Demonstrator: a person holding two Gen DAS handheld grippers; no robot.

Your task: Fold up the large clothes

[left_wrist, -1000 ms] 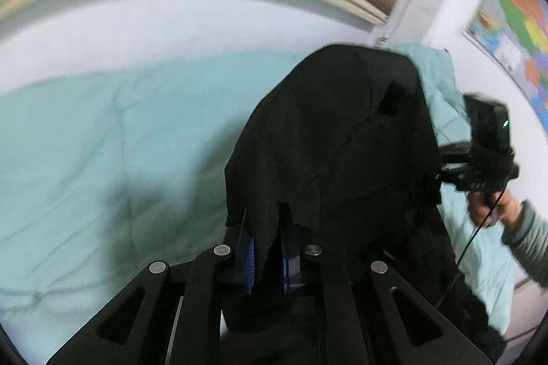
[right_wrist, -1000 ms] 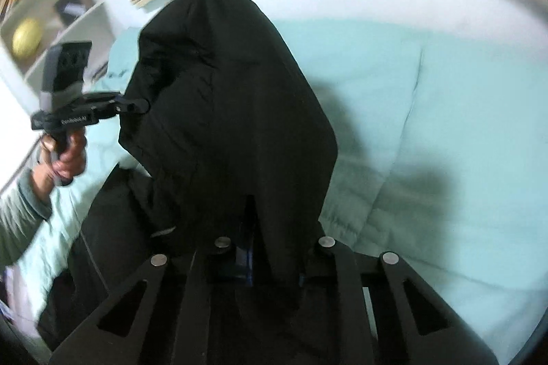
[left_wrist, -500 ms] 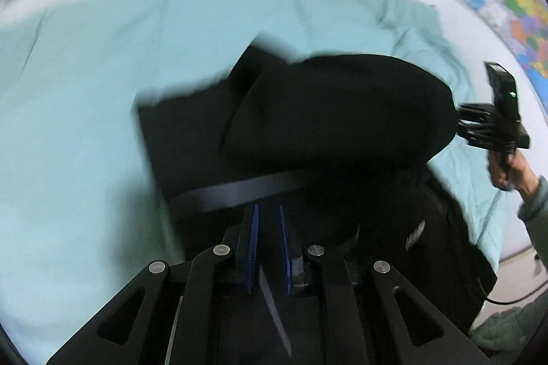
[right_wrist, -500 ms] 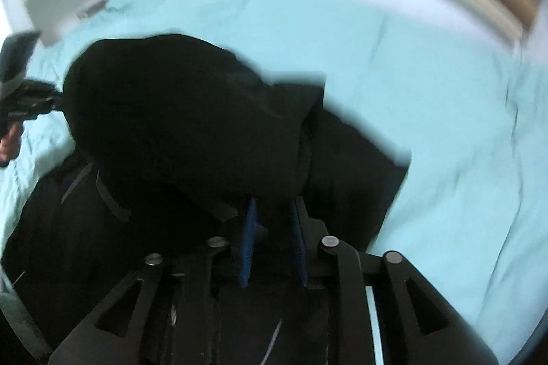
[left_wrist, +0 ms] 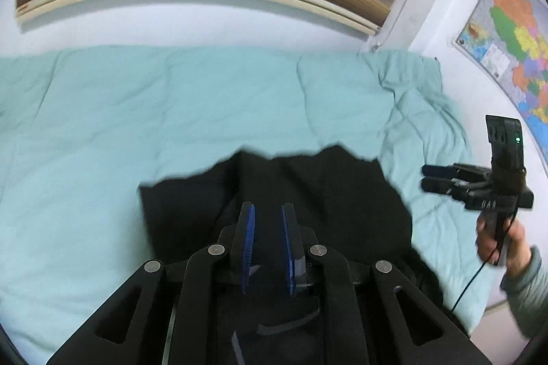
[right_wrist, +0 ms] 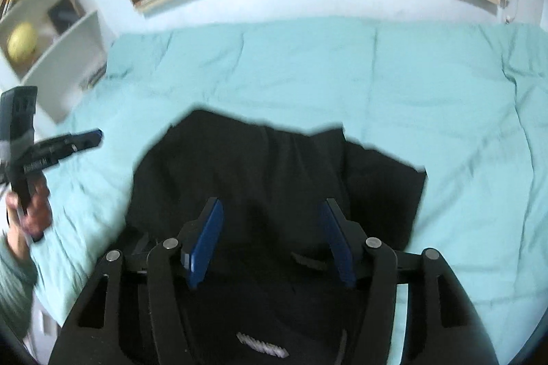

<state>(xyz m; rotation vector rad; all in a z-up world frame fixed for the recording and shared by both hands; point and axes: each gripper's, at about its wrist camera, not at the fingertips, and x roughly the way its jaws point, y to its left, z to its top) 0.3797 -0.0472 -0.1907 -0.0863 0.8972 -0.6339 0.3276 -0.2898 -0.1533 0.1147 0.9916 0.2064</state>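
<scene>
The black fabric garment [right_wrist: 267, 173] lay doubled over near the front edge of the turquoise quilted bed cover [right_wrist: 342, 73], apparently so the fold could settle. Your right gripper [right_wrist: 270, 241] had just been opening and hung spread and empty above it. Your left gripper [left_wrist: 268, 248] stood nearly closed, gripping nothing.

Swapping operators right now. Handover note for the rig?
Left hand-held gripper: all but closed, empty, over the black garment.
Right hand-held gripper: jaws have just been opening, now wide, no cloth between the pads.
Black garment: lying on the teal duvet, part doubled over, far edge ragged.
Done: one fold laid down, it seems.
Left: probably square the edges and fold again.
</scene>
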